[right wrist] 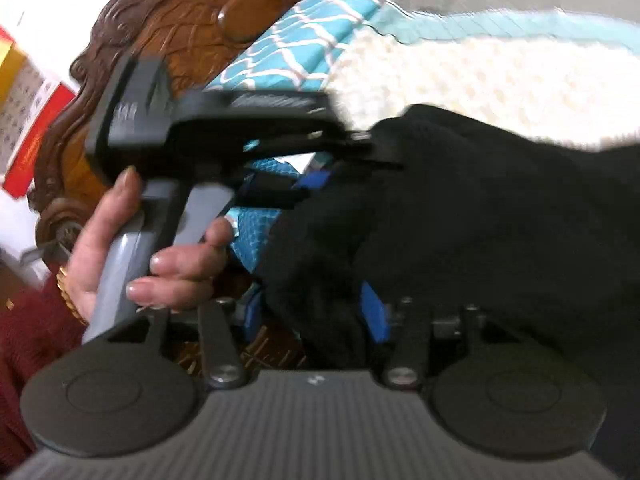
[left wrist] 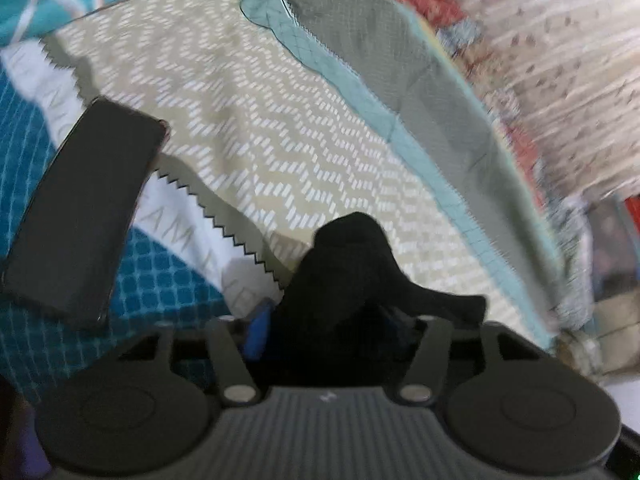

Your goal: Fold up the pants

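The pants are black fabric. In the left wrist view a bunch of the pants sits pinched in my left gripper, with blue finger pads just showing beside it, above the bed. In the right wrist view my right gripper is shut on the pants, which spread up and to the right over the bed. The other gripper, held by a hand, also grips the pants just ahead of mine.
A beige chevron bedspread with teal quilted cloth covers the bed. A black phone lies at left. A grey cloth lies beyond. A carved wooden headboard and a patterned teal pillow stand at the back.
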A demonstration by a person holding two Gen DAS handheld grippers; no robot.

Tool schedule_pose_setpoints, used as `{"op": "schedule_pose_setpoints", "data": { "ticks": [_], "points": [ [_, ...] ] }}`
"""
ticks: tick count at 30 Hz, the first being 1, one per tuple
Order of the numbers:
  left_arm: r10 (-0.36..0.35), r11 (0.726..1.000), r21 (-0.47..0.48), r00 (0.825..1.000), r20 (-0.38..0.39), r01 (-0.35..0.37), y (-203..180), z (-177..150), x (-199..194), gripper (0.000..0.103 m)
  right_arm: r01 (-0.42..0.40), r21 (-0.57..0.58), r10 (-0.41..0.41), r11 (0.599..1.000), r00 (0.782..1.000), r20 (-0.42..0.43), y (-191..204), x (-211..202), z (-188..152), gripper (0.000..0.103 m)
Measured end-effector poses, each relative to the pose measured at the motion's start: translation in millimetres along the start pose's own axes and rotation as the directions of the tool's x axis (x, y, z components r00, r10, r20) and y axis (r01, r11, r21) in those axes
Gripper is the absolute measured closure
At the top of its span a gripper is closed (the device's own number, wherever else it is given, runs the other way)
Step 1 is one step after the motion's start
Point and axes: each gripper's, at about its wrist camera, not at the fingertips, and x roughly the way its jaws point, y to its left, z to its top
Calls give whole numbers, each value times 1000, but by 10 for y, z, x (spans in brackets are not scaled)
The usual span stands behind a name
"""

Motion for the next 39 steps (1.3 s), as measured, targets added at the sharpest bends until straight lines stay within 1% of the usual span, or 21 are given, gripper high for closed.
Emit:
{"op": "schedule_pose_setpoints", "data": {
  "ticks": [3,4,6,8,9,11,13,15,17,18,19,20,21,23,27,29,31,33,34,36,39],
  "points": [
    [-16,1000,13,996,84,15,99,-66,-186,14,15,6,-15,1000,997,75,-153,-475,-92,41],
    [-21,999,31,995,98,18,114,-82,-216,9,35,14,-36,999,993,110,-235,-625,-151,39],
    [-36,997,72,996,79,30,98,-118,-176,6,101,49,-108,994,976,187,-419,-897,-262,23],
    [-36,993,110,998,45,31,60,-161,-89,3,169,126,-196,977,949,247,-613,-1142,-351,16],
    [-26,992,127,999,28,22,33,-187,-10,1,192,171,-233,966,936,266,-740,-1224,-381,16],
    [-13,990,143,1000,-6,14,47,-256,103,0,221,265,-294,939,915,276,-966,-1319,-442,16],
    [5,991,132,999,-50,2,62,-315,253,1,210,331,-307,920,912,274,-1111,-1272,-491,16],
    [-9,994,111,998,-63,16,83,-419,327,2,190,363,-293,912,922,254,-1169,-1117,-490,16],
    [-9,994,112,999,-51,15,25,-561,322,9,197,359,-285,913,935,212,-1197,-928,-486,16],
    [-8,994,107,999,-45,12,-2,-627,319,17,199,353,-275,914,944,181,-1207,-779,-484,16],
    [-6,995,102,999,-34,9,-30,-699,303,29,191,347,-254,918,956,146,-1243,-728,-492,18],
    [-12,996,91,1000,-26,14,-41,-754,284,32,214,327,-263,920,958,113,-1192,-605,-481,30],
    [-25,997,70,1000,-15,26,-47,-799,254,37,255,289,-296,923,950,105,-1088,-575,-415,53],
    [-44,999,26,999,20,44,-55,-867,177,40,259,216,-285,942,953,99,-869,-531,-338,83],
    [-151,988,5,982,110,152,-300,-892,37,45,212,48,-218,976,947,236,-395,-864,-111,89],
    [-192,981,55,973,127,187,-587,-799,69,48,227,-26,-207,974,924,321,-193,-1102,51,89],
    [-269,961,108,955,127,256,-933,-650,157,53,263,-50,-220,963,883,415,-147,-1376,169,89],
    [-322,937,180,939,122,298,-1360,-494,321,54,325,-55,-254,944,824,506,-193,-1694,226,89],
    [-334,927,221,935,119,303,-1557,-448,420,54,359,-42,-280,932,789,546,-247,-1888,264,89],
    [-354,903,297,929,105,310,-1980,-359,713,54,396,17,-329,918,738,589,-466,-2219,261,89],
    [-352,888,338,934,62,312,-2418,-336,1254,53,459,124,-430,880,655,622,-866,-2600,201,89]
  ]
}}
